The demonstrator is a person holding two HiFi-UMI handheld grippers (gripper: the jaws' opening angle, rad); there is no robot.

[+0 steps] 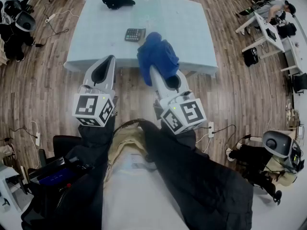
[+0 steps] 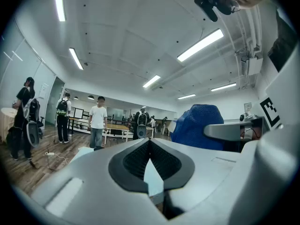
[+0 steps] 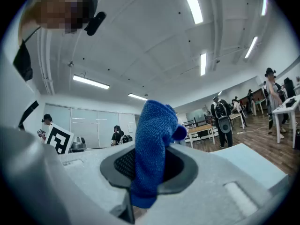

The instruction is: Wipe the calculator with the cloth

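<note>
A dark calculator (image 1: 135,34) lies flat near the middle of the pale blue table (image 1: 192,28). A blue cloth (image 1: 158,56) hangs bunched just right of it and nearer me, over the table's front edge. My right gripper (image 1: 153,74) is shut on that cloth; in the right gripper view the cloth (image 3: 153,144) stands up between the dark pads and hides the tips of the right gripper (image 3: 150,159). My left gripper (image 1: 110,60) is shut and holds nothing, at the table's front edge, left of the cloth. In the left gripper view the left gripper (image 2: 150,143) points past the cloth (image 2: 197,125).
A black bundle (image 1: 118,2) lies at the table's far side. Around the table is wooden floor with cables (image 1: 57,18), black bags (image 1: 14,30) at the left and white desks (image 1: 266,30) at the right. People (image 2: 97,121) stand farther back in the room.
</note>
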